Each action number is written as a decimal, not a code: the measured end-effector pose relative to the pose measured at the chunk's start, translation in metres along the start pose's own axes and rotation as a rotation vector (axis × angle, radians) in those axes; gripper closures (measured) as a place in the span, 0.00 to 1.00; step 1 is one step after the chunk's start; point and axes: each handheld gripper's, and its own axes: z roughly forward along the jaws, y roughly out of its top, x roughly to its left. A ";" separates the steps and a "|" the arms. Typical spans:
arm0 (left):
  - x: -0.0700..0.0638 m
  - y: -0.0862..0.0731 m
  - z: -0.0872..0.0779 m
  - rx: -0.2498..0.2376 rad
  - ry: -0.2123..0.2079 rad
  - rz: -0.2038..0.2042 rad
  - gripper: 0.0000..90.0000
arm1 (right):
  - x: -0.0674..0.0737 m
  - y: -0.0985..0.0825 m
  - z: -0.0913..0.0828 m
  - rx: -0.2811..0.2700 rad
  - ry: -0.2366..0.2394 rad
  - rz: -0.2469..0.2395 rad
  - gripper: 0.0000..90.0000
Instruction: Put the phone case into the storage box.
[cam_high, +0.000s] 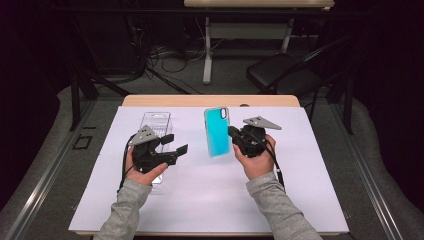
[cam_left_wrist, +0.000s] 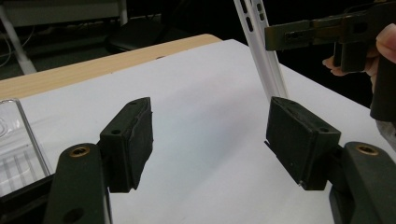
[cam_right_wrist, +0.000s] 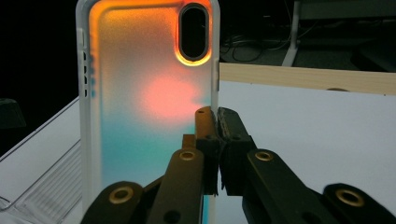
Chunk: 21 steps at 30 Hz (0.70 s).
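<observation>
- Phone case (cam_high: 217, 132), turquoise: mid-frame, tilted up off the white surface (cam_high: 200, 200), edge pinched by right tongs (cam_high: 234, 133).
- Left tongs (cam_high: 174, 143): spread, empty.
- Clear tray (cam_high: 155, 123), possibly packaging: left of centre.

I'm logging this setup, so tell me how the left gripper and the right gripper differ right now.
The left gripper is open with nothing between its jaws, while the right gripper is shut on the side edge of the phone case. The left gripper sits beside the clear plastic tray; the right gripper holds the phone case upright above the white sheet. Both are black, hand-held, and carry a grey three-cornered plate.
</observation>
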 end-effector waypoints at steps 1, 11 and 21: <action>0.000 0.000 0.000 -0.006 -0.002 0.003 0.36 | 0.001 -0.001 -0.001 -0.005 -0.002 -0.001 0.98; -0.005 0.005 -0.005 -0.047 -0.010 0.034 0.36 | 0.011 -0.006 -0.005 -0.056 -0.010 -0.044 0.98; -0.011 0.006 -0.001 -0.051 -0.062 -0.019 0.37 | 0.013 -0.008 -0.010 -0.083 -0.004 -0.056 0.98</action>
